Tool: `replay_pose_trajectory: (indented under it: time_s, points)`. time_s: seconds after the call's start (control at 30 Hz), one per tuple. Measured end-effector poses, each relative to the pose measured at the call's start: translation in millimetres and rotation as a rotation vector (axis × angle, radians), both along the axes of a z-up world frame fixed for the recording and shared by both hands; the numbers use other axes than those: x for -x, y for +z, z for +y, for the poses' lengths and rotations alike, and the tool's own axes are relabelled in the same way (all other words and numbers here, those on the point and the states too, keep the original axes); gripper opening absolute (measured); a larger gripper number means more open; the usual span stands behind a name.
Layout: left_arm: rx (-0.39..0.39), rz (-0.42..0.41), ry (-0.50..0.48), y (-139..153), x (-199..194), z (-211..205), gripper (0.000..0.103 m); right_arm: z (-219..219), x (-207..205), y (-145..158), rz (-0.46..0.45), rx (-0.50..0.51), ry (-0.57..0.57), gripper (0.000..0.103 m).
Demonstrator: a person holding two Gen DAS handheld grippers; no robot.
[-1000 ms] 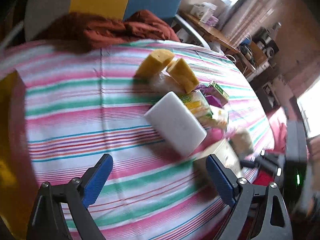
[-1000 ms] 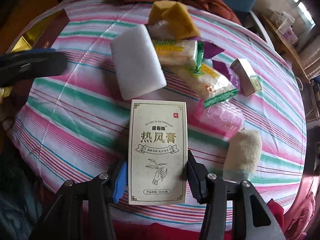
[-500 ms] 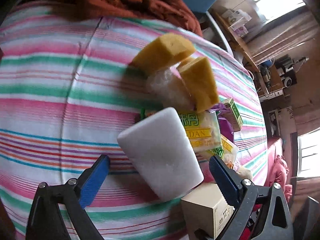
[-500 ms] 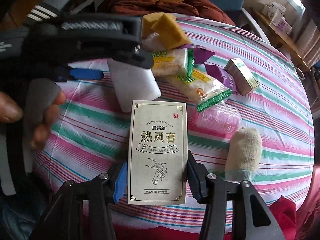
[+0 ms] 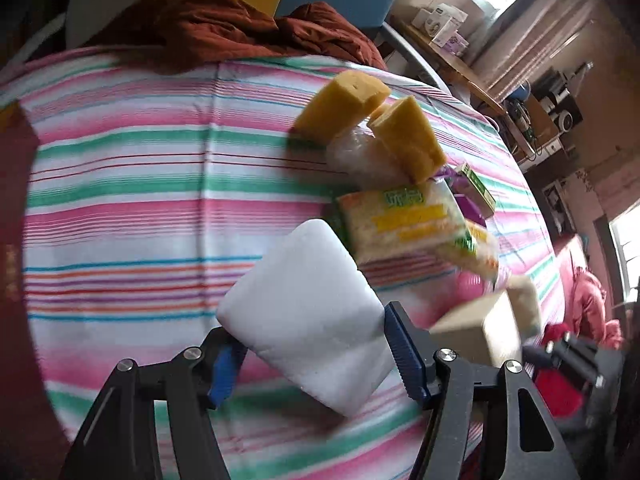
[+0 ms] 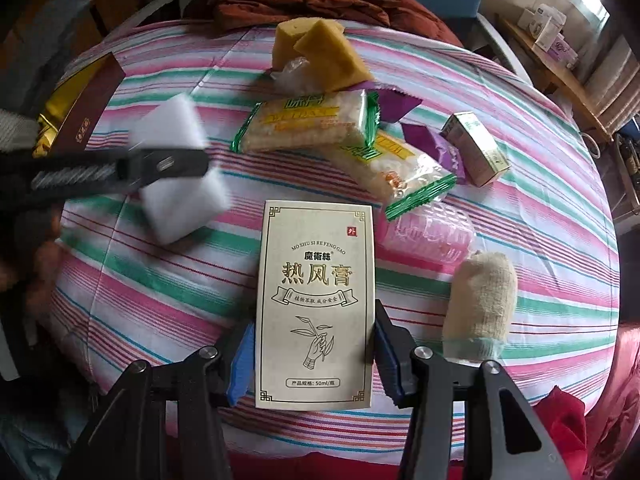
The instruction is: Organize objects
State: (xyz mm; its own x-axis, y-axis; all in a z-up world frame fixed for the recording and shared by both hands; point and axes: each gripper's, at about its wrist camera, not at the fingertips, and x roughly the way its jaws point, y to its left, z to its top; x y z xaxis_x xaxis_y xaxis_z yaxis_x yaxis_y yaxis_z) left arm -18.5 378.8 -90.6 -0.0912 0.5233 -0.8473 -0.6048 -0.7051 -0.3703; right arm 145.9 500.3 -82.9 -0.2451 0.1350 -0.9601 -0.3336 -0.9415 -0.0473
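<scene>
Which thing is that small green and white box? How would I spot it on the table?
Start at the striped tablecloth and find the pile of snack packets in the middle. Just past the purple wrapper on the pile's right edge lies the small box, tilted. It alone is a hard green-and-cream carton, far smaller than the cream box held in the tongs.

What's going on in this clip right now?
A person is sorting clutter on a striped tablecloth with two handheld grippers. The left gripper is closed on a white sponge block, and the right gripper grips a cream ointment box. Yellow sponges, snack packets and a small green box lie on the table.
</scene>
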Motion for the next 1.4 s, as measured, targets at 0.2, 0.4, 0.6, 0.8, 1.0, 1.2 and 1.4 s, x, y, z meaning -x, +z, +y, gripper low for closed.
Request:
replay_pose_trajectory:
  time_s: [0.2, 0.4, 0.6, 0.8, 1.0, 1.2, 1.4]
  points:
    - [-0.007, 0.107, -0.035, 21.5, -12.2, -36.5, 0.066, 2.7, -2.0, 3.1, 0.031, -0.009, -0.040, 0.052]
    - [-0.036, 0.234, -0.030, 55.3, -20.3, -74.5, 0.066, 10.3, 7.0, 2.3, 0.053, -0.015, -0.072, 0.051]
    - [-0.084, 0.335, 0.031, 94.3, -17.8, -127.2, 0.067, -27.9, 27.5, 31.0, 0.162, 0.015, -0.021, 0.051]
    - [-0.085, 0.407, 0.146, 114.8, -3.7, -192.4, 0.067, -76.9, 75.8, 57.2, 0.276, 0.063, 0.082, 0.051]
    - [-0.036, 0.422, 0.305, 110.5, 20.7, -265.5, 0.067, -128.9, 117.5, 65.4, 0.320, 0.098, 0.179, 0.051]
    - [0.017, 0.430, 0.440, 96.6, 35.3, -323.2, 0.068, -174.1, 145.7, 69.9, 0.346, 0.150, 0.247, 0.052]
    - [0.061, 0.435, 0.487, 81.9, 40.6, -344.8, 0.070, -217.9, 179.6, 77.8, 0.372, 0.219, 0.313, 0.051]
